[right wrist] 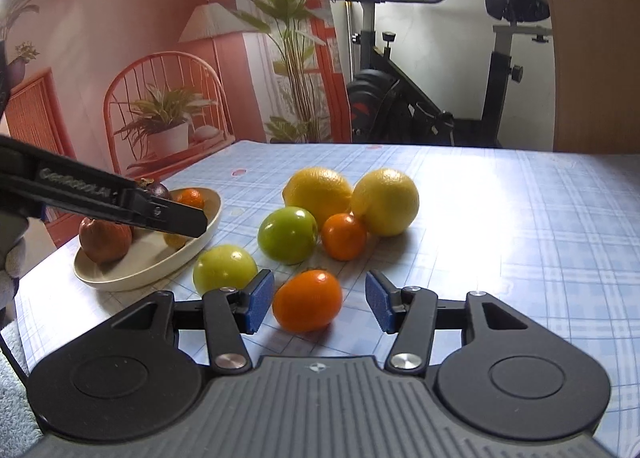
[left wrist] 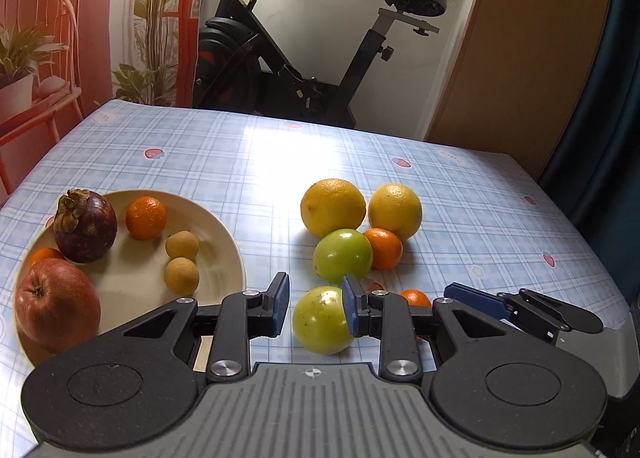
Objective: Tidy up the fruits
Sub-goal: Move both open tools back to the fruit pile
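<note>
A cream plate [left wrist: 216, 234] at the left holds a mangosteen [left wrist: 86, 228], a red apple [left wrist: 56, 304], a mandarin [left wrist: 146, 218] and two longans [left wrist: 182, 245]. Loose on the checked tablecloth lie two yellow citrus [left wrist: 333, 208], a green fruit [left wrist: 342, 256], a mandarin [left wrist: 383, 249], a yellow-green fruit [right wrist: 224, 270] and another mandarin [right wrist: 308, 300]. My right gripper [right wrist: 320, 300] is open around that last mandarin, with a gap at each pad. My left gripper [left wrist: 316, 306] is narrowly open and empty. It hovers by the plate's right rim, above the yellow-green fruit.
An exercise bike [left wrist: 296, 58] stands behind the table's far edge. A wooden door [left wrist: 520, 38] is at the back right. Bare tablecloth [right wrist: 520, 226] stretches to the right of the fruit cluster.
</note>
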A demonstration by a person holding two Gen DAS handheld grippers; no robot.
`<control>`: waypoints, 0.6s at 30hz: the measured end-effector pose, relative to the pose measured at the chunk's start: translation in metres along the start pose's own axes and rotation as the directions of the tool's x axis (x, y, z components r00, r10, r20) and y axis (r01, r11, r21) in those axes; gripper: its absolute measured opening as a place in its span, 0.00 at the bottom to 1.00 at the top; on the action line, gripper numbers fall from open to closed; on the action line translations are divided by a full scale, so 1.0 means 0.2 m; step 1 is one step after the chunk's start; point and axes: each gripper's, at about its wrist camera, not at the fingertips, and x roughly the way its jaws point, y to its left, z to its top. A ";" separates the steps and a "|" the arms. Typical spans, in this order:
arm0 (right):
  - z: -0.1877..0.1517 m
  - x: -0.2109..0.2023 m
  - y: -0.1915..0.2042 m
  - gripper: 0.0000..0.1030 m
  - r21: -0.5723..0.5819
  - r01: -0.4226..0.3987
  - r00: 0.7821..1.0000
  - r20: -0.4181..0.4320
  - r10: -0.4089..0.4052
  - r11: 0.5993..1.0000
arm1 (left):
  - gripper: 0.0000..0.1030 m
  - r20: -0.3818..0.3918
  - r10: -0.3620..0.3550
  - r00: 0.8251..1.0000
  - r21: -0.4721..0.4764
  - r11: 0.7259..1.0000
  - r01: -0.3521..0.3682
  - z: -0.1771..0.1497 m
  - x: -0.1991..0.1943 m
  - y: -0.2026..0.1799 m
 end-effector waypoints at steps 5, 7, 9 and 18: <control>0.02 0.05 -0.02 0.59 0.007 -0.065 0.995 -0.072 0.065 0.998 | 0.29 0.006 0.035 0.999 0.013 0.999 -0.035 -0.07 0.02 -0.03; 0.02 0.06 -0.02 0.59 0.009 -0.069 0.994 -0.083 0.069 0.998 | 0.29 0.003 0.038 0.999 0.021 0.999 -0.038 -0.10 0.02 -0.04; 0.02 0.07 -0.02 0.59 0.013 -0.072 0.993 -0.091 0.073 0.997 | 0.29 0.002 0.035 0.999 0.032 0.999 -0.035 -0.12 0.02 -0.05; 0.02 0.10 -0.03 0.64 0.027 -0.084 0.988 -0.125 0.087 0.996 | 0.29 -0.002 0.039 0.999 0.011 0.999 -0.039 -0.12 0.02 -0.03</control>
